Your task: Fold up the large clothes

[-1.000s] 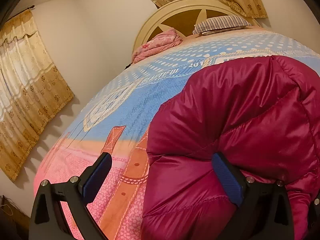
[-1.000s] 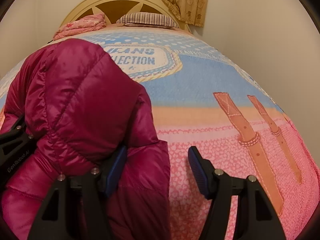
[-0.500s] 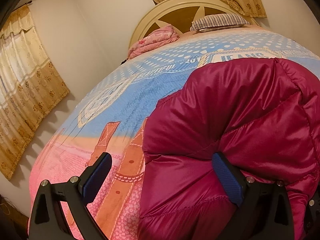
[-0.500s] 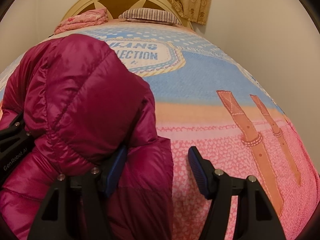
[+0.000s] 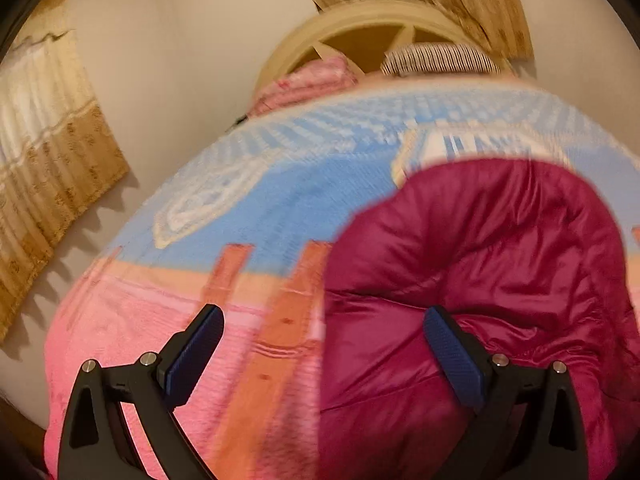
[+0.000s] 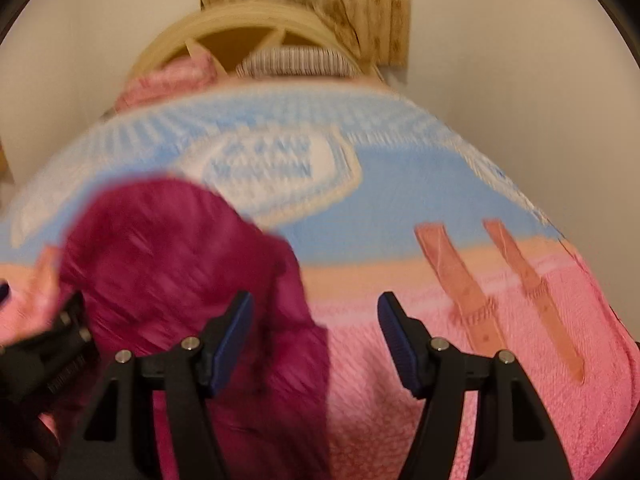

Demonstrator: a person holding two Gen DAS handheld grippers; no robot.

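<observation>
A shiny magenta puffer jacket [image 5: 480, 272] lies bunched on the bed; it also shows in the right wrist view [image 6: 172, 264]. My left gripper [image 5: 324, 344] is open and empty, its jaws straddling the jacket's left edge from above. My right gripper [image 6: 316, 328] is open and empty, over the jacket's right edge. The left gripper's body [image 6: 44, 356] shows at the left of the right wrist view. Both views are motion-blurred.
The bed has a blue, orange and pink printed cover [image 6: 500, 320]. At its head stand a cream headboard [image 5: 372, 36], a striped pillow [image 5: 440, 58] and a folded pink blanket [image 5: 304, 84]. Curtains [image 5: 44, 148] hang left and behind. Walls flank the bed.
Both grippers have pulled back and risen from the jacket, still open. The jacket looks smaller and lower in both views, with more bed cover showing.
</observation>
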